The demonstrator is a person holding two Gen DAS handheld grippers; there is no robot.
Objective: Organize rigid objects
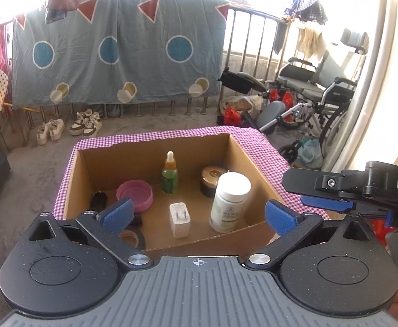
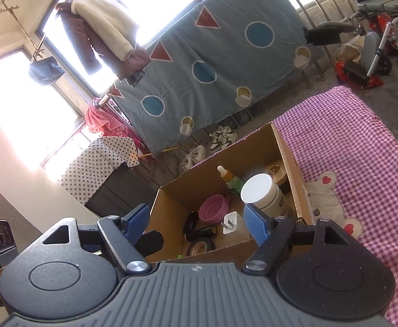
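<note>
The left gripper [image 1: 199, 214] hangs over the near edge of the cardboard box [image 1: 242, 155] with its blue fingers [image 1: 118, 214] spread wide and nothing between them; the right gripper [image 2: 197, 223] is just to its side, its fingers parted as well and gripping nothing. Inside the box, nearest the front wall, lie a roll of tape [image 1: 133, 238] and a white charger plug [image 1: 179, 219], with a white-capped supplement bottle [image 1: 230, 201] standing upright beside the plug. Further in sit a pink bowl [image 1: 136, 194], a dark brush-like item [image 1: 98, 201] by the left wall, a green dropper bottle [image 1: 169, 175] standing upright, and a dark jar with a gold lid [image 1: 211, 181] toward the back right corner. The box rests on a purple checked cloth [image 2: 349, 141]. Beyond it, a patterned blue blanket [image 1: 117, 49] hangs over a railing, with shoes [image 1: 85, 122] on the floor below and a wheelchair [image 1: 321, 87] off to the right
</note>
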